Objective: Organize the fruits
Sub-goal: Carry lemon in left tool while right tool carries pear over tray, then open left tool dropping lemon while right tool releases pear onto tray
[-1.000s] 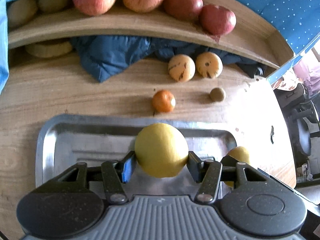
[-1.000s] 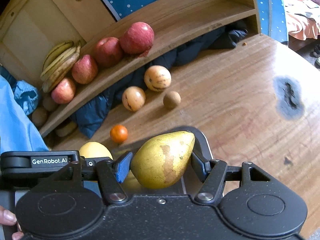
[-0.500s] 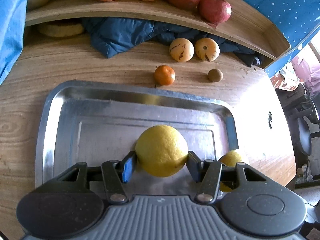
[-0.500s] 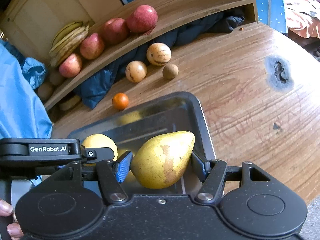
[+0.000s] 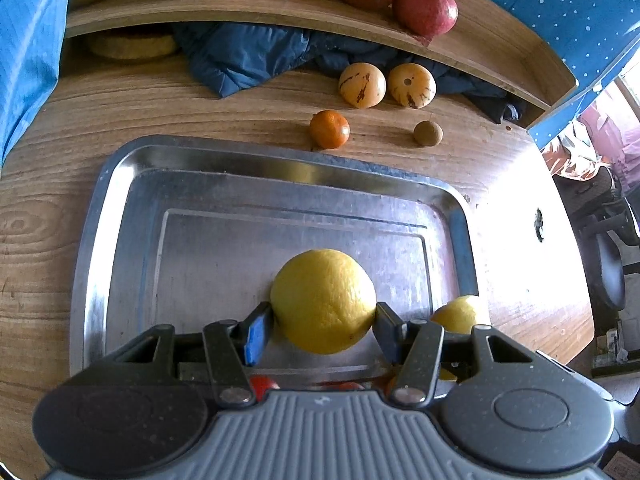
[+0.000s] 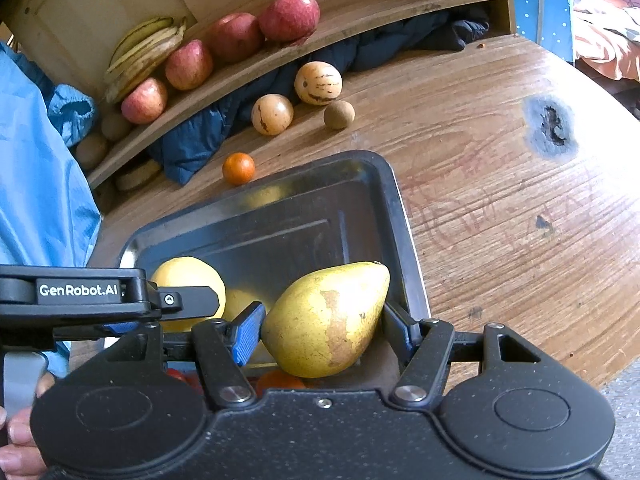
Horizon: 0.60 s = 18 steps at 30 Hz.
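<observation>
vs 1 s ago both grippers have come back toward the near end of the metal tray (image 5: 104, 216); far more of its floor shows now, and the fruit beyond has slid up toward 12 o'clock.

left gripper (image 5: 324, 320) pinches a round yellow citrus (image 5: 323, 300) between its pads, over the tray's near half. right gripper (image 6: 323, 326) pinches a yellow pear (image 6: 326, 318) w/ brown russet patch, tip aimed at 2 o'clock, over the tray's right near corner.

counts, near to far: 1 tray; bits of red/orange fruit under the grippers, number unclear; 1 tangerine (image 5: 329, 129) just past the tray's far rim at 12; 1 small brown fruit (image 5: 428, 133) at 1; 2 striped pepino-like melons (image 5: 362, 85) side by side behind those; 4 red apples (image 6: 236, 36) and 1 banana bunch (image 6: 144, 56) on the curved shelf (image 6: 360, 12).

surface: round wood-grain table (image 6: 500, 184) w/ a dark burn mark (image 6: 554, 126) at 2. a dark blue jacket (image 5: 248, 56) is stuffed under the shelf.
</observation>
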{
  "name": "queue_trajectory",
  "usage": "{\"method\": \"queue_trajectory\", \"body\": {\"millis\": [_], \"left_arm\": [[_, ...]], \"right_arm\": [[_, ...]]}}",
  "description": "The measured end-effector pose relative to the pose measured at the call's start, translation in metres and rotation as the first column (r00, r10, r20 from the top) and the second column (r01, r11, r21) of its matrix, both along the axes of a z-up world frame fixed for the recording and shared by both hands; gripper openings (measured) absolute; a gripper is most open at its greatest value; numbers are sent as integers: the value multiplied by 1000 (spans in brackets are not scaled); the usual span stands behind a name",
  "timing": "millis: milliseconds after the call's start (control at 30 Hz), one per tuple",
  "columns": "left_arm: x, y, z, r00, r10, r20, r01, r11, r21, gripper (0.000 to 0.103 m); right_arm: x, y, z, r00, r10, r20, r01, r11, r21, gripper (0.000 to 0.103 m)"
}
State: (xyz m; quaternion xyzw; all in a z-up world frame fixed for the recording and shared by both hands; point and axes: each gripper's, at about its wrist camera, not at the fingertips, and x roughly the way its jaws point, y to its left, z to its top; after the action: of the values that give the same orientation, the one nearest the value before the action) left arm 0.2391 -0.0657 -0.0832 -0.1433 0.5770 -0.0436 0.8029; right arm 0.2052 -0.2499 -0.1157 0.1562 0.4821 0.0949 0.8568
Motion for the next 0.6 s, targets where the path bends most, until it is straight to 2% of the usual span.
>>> {"method": "queue_trajectory", "body": {"millis": [433,600], "left_arm": [[-12,0,-1,1000,3,-7,-3,1000,6,59],[-20,2,3,1000,10,7,-10,1000,13,66]], "right_arm": [[-7,1,1,1000,20,2,-20,1000,-22,67],[-12,1,4,1000,23,8,-22,999,-29,74]]}}
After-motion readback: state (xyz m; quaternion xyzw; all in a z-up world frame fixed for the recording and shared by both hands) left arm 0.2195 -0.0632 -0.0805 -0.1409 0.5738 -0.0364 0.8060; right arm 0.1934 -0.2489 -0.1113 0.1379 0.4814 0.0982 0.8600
